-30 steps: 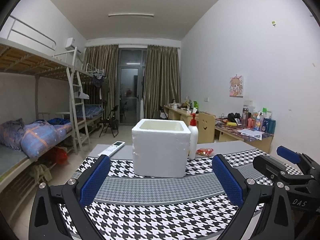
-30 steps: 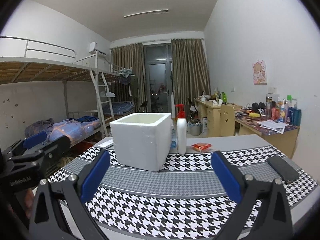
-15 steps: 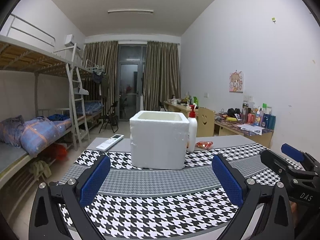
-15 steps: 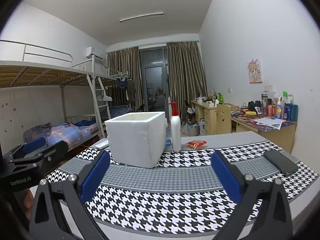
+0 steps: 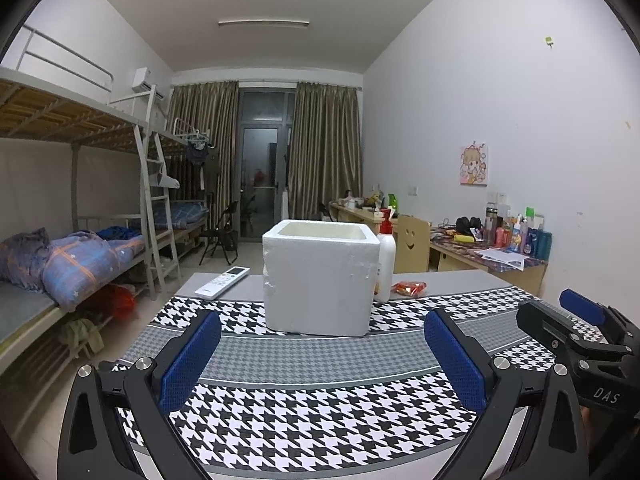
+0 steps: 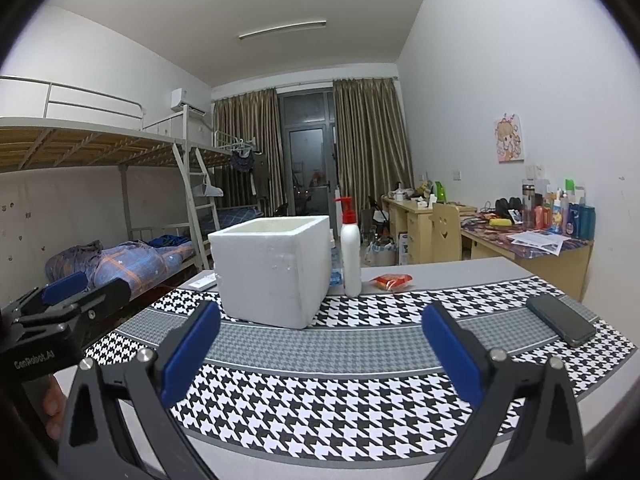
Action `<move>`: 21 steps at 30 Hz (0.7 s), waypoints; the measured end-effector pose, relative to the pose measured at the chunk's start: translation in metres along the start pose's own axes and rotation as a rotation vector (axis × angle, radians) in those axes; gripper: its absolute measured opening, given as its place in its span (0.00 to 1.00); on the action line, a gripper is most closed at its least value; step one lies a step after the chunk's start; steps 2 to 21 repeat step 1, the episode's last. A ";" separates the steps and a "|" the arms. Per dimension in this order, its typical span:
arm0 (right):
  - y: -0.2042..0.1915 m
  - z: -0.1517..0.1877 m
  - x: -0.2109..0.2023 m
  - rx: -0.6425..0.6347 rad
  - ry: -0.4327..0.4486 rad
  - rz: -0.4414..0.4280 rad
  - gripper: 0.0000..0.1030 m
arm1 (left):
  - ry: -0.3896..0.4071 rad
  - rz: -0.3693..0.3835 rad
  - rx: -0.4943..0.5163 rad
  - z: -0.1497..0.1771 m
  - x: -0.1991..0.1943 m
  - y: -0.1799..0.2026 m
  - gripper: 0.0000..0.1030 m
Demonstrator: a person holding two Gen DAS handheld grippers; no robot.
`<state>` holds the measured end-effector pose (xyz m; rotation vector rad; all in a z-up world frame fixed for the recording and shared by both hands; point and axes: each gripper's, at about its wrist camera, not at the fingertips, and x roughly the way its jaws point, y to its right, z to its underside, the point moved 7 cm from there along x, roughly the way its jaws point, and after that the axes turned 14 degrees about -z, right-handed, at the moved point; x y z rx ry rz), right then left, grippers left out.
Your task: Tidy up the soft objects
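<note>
A white foam box (image 5: 320, 276) (image 6: 272, 272) stands open-topped on the houndstooth mat (image 5: 320, 412) (image 6: 320, 400), straight ahead of both grippers. Its inside is hidden from here. My left gripper (image 5: 322, 360) is open over the mat's near part, nothing between its blue pads. My right gripper (image 6: 320, 354) is open too, also empty, well short of the box. The right gripper's tip shows at the right edge of the left wrist view, and the left gripper's tip at the left edge of the right wrist view. No soft object lies on the mat.
A white pump bottle (image 5: 385, 256) (image 6: 350, 252) stands right of the box, a red snack packet (image 5: 409, 289) (image 6: 392, 281) beside it. A white remote (image 5: 222, 281) lies at the back left, a dark phone (image 6: 560, 319) on the mat's right. Bunk beds left, cluttered desks right.
Both grippers have drawn back and sunk a little, so the box looks lower and farther in both views. Both stay open and empty.
</note>
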<state>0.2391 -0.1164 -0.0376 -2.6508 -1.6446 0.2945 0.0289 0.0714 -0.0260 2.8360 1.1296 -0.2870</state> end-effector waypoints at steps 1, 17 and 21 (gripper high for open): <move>0.000 0.000 0.000 0.000 0.000 -0.001 0.99 | -0.001 0.003 0.007 0.000 0.000 0.002 0.99; 0.000 0.000 0.000 0.000 0.000 -0.001 0.99 | -0.001 0.003 0.007 0.000 0.000 0.002 0.99; 0.000 0.000 0.000 0.000 0.000 -0.001 0.99 | -0.001 0.003 0.007 0.000 0.000 0.002 0.99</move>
